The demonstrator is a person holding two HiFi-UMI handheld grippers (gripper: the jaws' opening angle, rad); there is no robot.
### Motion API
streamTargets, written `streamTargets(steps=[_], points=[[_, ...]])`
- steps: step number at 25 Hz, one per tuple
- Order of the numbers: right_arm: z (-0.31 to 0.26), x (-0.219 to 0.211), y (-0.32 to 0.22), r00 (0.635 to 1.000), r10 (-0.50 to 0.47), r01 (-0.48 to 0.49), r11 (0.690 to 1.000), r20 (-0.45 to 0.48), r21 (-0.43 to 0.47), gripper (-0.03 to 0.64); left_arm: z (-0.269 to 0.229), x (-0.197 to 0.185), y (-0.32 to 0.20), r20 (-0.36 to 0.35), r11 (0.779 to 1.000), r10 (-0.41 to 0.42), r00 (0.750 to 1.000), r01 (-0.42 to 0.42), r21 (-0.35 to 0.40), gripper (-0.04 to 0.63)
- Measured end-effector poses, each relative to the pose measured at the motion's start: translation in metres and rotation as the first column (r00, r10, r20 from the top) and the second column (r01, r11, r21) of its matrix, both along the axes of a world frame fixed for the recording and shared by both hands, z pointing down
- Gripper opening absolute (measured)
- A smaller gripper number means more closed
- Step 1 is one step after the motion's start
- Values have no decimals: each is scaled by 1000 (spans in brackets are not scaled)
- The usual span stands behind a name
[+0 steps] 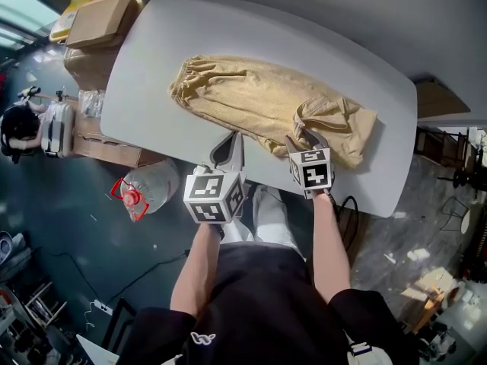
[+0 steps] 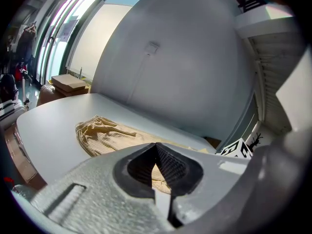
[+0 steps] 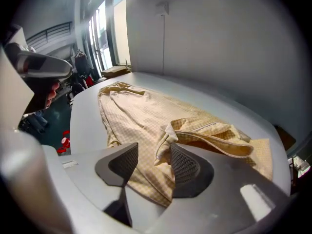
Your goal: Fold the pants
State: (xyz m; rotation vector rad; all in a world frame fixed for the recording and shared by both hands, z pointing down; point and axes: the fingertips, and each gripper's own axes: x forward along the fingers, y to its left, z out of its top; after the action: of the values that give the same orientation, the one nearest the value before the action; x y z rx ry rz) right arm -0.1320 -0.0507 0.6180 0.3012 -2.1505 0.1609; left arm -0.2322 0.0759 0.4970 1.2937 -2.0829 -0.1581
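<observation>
Pants front and centre: tan, crinkled, stretched across the white surface. In the head view the gathered waistband is out at the left end, and the other end is doubled over on itself in a bunched fold at the right.

Over to the left hand-held gripper: it's low at the near edge of the surface, jaws together at the tips, nothing caught between them, cloth lying just beyond.

Now the right hand-held gripper: it's tipped steeply down over that bunched fold, jaws standing apart. A hemmed edge of the fold rises between them, nearer one pad than the other, and neither pad is pressing on it.

Both of the person's forearms reach in from the bottom of the head view. Off the surface, a cardboard box sits at the far left corner, and a clear water jug with a red cap lies on the floor below.
</observation>
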Motion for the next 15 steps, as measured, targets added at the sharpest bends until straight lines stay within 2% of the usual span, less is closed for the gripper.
streamTargets(steps=[5,7,11,15], points=[[2,-9,26,989,-141,144,985,45,-97,218,-1,2,-4,6,1000,12,1000,-12,-3,5],[0,-13,34,981,-182,188,976,64,-109,215,0,4,-4,6,1000,17,1000,-17,-10,5],[-8,-17,35,981,-158,170,979,111,-111,207,1,3,-5,-2,1000,16,1000,-16,-12,4],[-24,-12,14,982,-64,81,993,178,-87,182,1,7,-13,1,999,35,999,-35,-12,5]])
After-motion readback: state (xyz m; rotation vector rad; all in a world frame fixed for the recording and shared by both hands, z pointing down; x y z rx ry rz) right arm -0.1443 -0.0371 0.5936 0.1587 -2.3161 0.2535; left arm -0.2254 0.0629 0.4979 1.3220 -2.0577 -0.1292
